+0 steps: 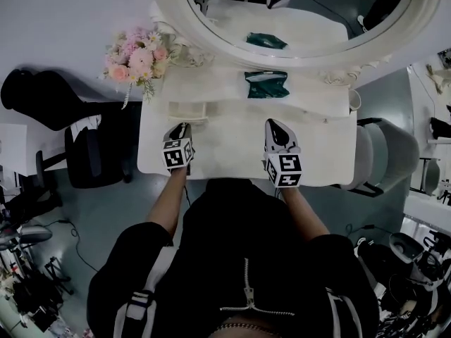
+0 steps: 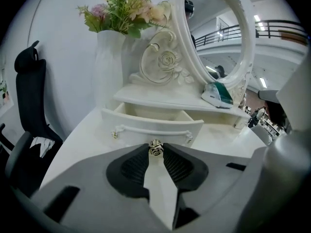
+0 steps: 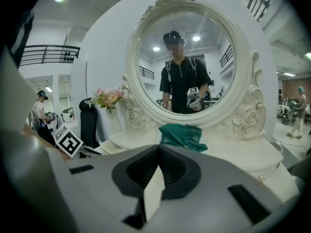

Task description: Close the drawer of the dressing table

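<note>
Standing pulled out: drawer, directly ahead of left fingertips, on dressing table left half. Front's long axis lies crosswise to jaws. Left gripper tips pinch rose knob at front's centre. Closing push should run straight ahead toward mirror. Right gripper clenched, empty, well right of drawer.

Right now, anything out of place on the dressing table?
The small left drawer stands pulled out from under the shelf. The left gripper grips its knob. A crumpled green pouch lies on the shelf. Nothing looks spilled or broken.
</note>
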Motion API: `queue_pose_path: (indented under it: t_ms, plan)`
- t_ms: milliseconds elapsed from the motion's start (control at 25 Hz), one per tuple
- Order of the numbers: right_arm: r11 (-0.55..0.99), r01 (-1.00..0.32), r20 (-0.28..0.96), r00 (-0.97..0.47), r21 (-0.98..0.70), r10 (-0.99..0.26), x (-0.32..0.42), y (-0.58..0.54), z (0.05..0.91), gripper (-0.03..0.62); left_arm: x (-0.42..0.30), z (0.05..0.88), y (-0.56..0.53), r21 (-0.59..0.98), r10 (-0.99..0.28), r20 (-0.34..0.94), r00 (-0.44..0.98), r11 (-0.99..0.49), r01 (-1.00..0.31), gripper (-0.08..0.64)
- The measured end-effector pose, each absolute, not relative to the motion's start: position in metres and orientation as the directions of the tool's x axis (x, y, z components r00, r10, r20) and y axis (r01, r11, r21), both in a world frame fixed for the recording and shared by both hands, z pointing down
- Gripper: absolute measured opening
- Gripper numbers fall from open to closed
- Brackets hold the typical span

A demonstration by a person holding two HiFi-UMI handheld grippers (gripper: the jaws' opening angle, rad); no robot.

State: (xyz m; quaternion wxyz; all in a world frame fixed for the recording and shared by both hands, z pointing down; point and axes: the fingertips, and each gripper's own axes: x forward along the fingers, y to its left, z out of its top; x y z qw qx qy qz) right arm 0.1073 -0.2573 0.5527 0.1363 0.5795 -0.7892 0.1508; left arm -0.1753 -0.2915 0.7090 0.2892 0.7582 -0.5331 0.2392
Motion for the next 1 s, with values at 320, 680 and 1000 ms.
queue_pose_path:
  t_ms: [320, 680, 1000]
  plan:
    - [0.286, -0.955, 0.392, -0.294, -0.079, -0.872, 0.103, -0.258, 0.552, 0.002, -0.176, 0.709, -0.292, 0.186, -0.664, 0.674, 0.324, -0.271, -0.944, 0.097]
    - [0.27, -0.96, 0.401, -0.277, -0.075, -0.873, 0.107, -0.256, 0.554, 0.002, -0.172, 0.709, -0.306, 0.192, -0.669, 0.665, 0.333, -0.278, -0.941, 0.097]
    - [0.249, -0.966, 0.405, -0.256, -0.07, -0.878, 0.114, -0.258, 0.554, 0.002, -0.167, 0.712, -0.324, 0.2, -0.666, 0.669, 0.331, -0.268, -0.942, 0.097]
